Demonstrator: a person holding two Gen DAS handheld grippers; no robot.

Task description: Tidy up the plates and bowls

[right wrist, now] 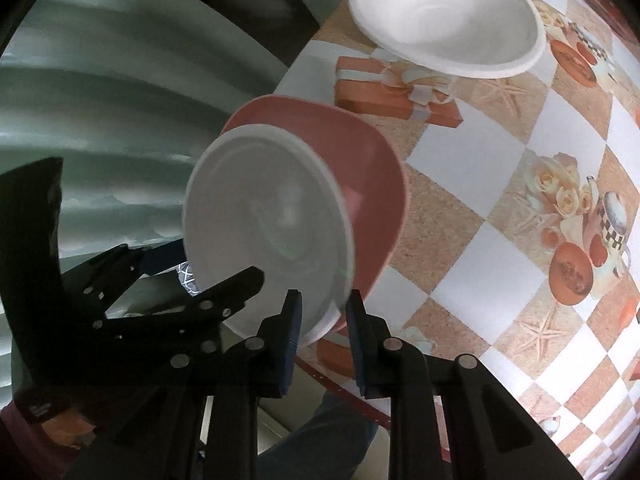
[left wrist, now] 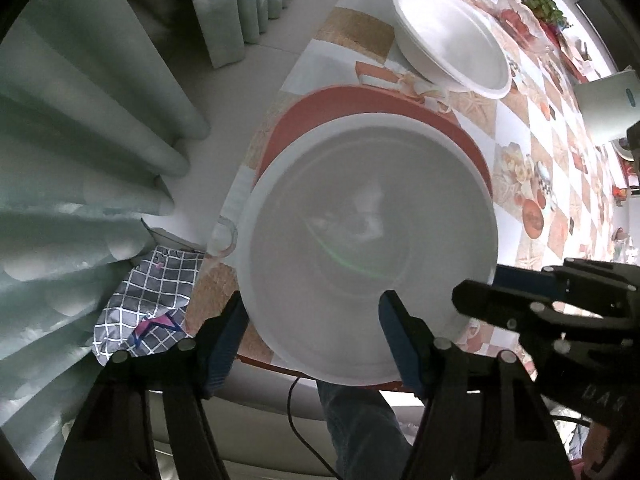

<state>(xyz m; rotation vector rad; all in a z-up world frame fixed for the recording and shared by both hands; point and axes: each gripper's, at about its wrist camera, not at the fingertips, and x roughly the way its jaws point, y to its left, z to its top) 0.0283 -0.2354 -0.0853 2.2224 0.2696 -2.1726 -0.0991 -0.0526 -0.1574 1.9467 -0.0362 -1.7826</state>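
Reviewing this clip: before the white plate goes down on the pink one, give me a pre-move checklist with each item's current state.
1. Right gripper straddles the white plate rim: ok; clamped firmly: cannot tell.
2. Left gripper open around the plate's near edge, not closed on it: ok.
3. Pink plate sits directly beyond the white plate, on the table: ok.
4. White plate level for setting down: not ok, it is tilted.
5. White bowl stands apart, out of the path: ok.
6. Pink plate's surface free of items: cannot tell, mostly hidden.
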